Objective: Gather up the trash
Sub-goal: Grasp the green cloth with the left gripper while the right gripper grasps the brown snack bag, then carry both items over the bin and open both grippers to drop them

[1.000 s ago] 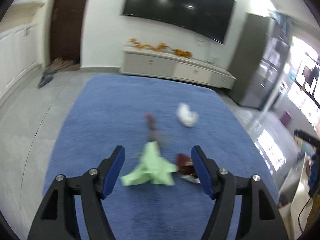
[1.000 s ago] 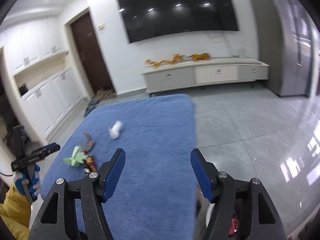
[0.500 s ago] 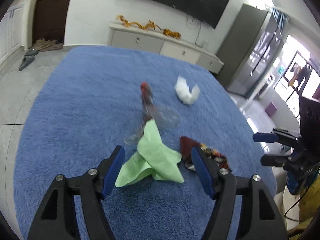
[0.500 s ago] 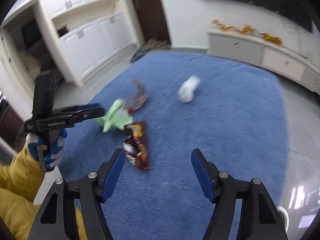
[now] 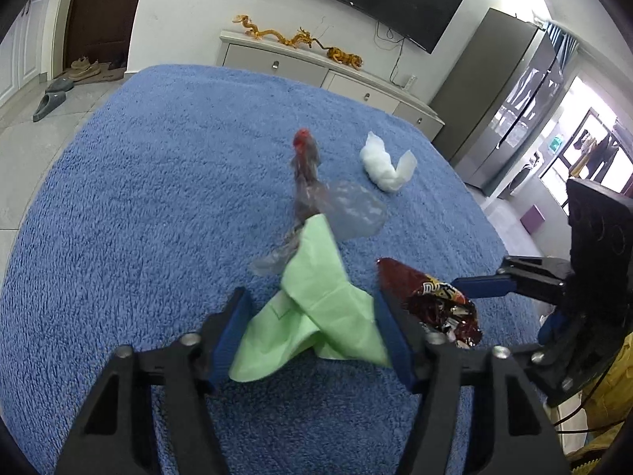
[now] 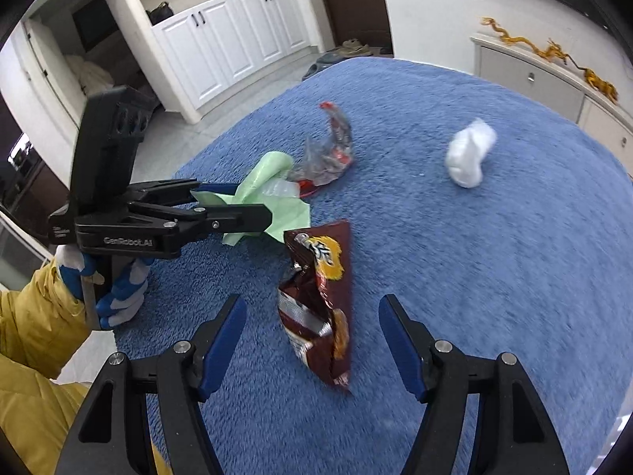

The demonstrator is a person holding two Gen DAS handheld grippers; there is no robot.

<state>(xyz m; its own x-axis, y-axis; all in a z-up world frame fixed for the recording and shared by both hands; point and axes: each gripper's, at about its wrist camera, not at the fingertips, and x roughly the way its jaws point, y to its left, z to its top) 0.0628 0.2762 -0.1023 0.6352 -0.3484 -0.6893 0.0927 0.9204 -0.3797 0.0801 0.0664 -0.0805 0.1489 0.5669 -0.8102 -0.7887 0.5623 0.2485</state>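
Closing around the green paper [image 5: 316,308] on the blue rug [image 5: 138,217], with the left gripper [image 5: 312,328] straddling the crumpled sheet: jaws narrowing, paper between them, far pad seemingly brushing its edge, nothing clamped yet. Hovering spread and empty just above the dark red snack bag [image 6: 320,308], the right gripper [image 6: 312,332], bag lying between the blue pads without contact. Reads as the first pickups of the collection, both pieces lined up but neither lifted. Calls next for finishing the left squeeze on a thick fold rather than a loose flap, then lowering the right pads to the bag's sides before closing. Lying farther out, untouched: a clear plastic wrapper [image 5: 344,213] with a red-tipped end, partly tucked under the green paper, and a white tissue wad [image 5: 385,168] off to the right. No bin or bag for the trash anywhere in view, so the drop-off spot remains unknown. Hard to judge too: whether the left pads reach the rug pile, and how much of the wrapper sits beneath the paper.
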